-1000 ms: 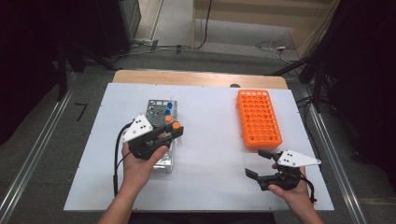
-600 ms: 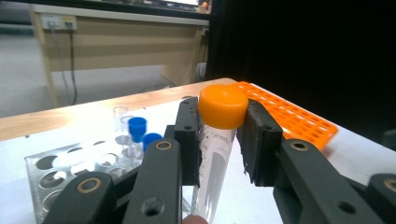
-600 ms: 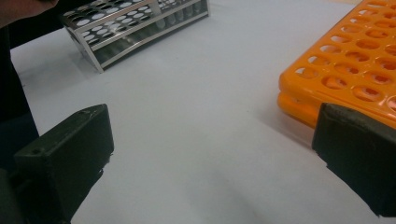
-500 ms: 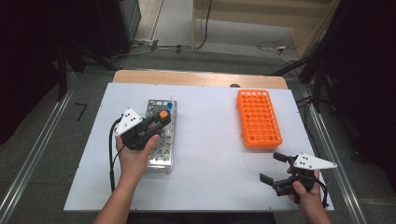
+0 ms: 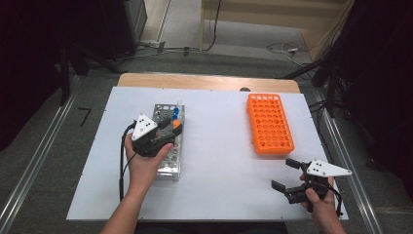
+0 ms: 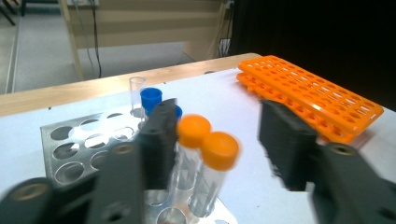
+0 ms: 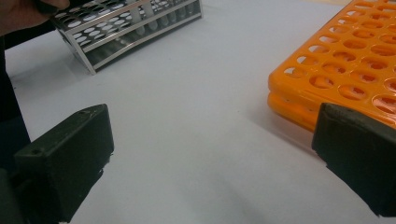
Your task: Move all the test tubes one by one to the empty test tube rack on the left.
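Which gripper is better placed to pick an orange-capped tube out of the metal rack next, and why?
Left. The left gripper has just opened its jaws around the two orange-capped tubes in the metal rack, pads apart from them. The right gripper hangs open over bare table near the orange rack.

Bright even overhead light, dark surroundings, soft shadows, blurred near jaws

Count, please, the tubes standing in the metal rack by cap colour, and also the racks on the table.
Orange-capped tubes: 2
Blue-capped tubes: 2 (the second is partly hidden behind the left tool's jaw)
Uncapped clear tube: 1
Metal rack: 1
Orange rack: 1
Total: 5 tubes and 2 racks, 7 things.
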Motion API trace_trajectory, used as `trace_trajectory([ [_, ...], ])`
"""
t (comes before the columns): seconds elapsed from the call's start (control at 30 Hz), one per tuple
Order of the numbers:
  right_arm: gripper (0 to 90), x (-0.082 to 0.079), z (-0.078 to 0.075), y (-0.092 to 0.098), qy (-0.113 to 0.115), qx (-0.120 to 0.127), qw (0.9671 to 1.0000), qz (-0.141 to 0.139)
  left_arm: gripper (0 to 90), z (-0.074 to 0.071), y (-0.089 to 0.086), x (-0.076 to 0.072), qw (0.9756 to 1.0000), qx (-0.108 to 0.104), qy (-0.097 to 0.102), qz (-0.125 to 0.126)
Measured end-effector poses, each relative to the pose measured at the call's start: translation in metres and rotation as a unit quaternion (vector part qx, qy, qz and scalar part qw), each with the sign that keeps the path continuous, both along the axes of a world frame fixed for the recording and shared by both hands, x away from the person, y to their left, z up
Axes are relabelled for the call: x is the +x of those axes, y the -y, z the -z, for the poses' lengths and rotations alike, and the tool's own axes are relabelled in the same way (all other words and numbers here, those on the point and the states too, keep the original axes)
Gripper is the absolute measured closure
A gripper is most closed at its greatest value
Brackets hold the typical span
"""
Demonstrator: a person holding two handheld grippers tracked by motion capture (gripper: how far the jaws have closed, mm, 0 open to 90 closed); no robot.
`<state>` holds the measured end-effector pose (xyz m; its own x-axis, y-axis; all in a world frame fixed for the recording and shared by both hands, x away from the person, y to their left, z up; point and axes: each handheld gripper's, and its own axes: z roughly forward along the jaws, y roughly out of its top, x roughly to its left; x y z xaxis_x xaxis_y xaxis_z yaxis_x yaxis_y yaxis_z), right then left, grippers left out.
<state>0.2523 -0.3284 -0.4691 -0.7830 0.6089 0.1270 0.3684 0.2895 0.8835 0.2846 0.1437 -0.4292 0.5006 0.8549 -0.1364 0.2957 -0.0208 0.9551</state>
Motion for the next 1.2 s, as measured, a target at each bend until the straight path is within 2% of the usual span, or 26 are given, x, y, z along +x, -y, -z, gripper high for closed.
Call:
trace_trajectory([
  [0.17, 0.0, 0.002, 0.001, 0.0, 0.001, 0.0, 1.0, 0.003, 16.4, -0.004, -0.004, -0.008, 0.9998, -0.01, -0.004, 0.017],
  [0.27, 0.0, 0.004, 0.003, 0.001, 0.001, -0.001, 1.0, 0.007, 9.8, -0.005, -0.009, -0.016, 0.9993, -0.017, -0.004, 0.034],
  [0.4, 0.0, 0.006, 0.004, 0.0, 0.0, -0.002, 0.9999, 0.01, 3.4, -0.005, -0.016, -0.029, 0.9989, -0.02, -0.003, 0.041],
  [0.6, 0.0, 0.006, 0.004, 0.001, 0.003, -0.002, 0.9998, 0.017, 0.0, 0.003, -0.031, -0.047, 0.9978, -0.032, -0.001, 0.059],
  [0.77, 0.0, 0.008, 0.006, 0.002, 0.002, -0.004, 0.9997, 0.022, 0.0, 0.01, -0.04, -0.056, 0.9975, -0.041, 0.0, 0.058],
  [0.87, 0.0, 0.009, 0.006, 0.002, 0.004, -0.007, 0.9997, 0.023, 0.0, 0.012, -0.043, -0.062, 0.9976, -0.039, 0.004, 0.057],
  [1.2, 0.0, 0.011, 0.01, 0.006, 0.001, -0.009, 0.9994, 0.034, 0.0, 0.027, -0.069, -0.078, 0.9986, -0.034, -0.007, 0.04],
])
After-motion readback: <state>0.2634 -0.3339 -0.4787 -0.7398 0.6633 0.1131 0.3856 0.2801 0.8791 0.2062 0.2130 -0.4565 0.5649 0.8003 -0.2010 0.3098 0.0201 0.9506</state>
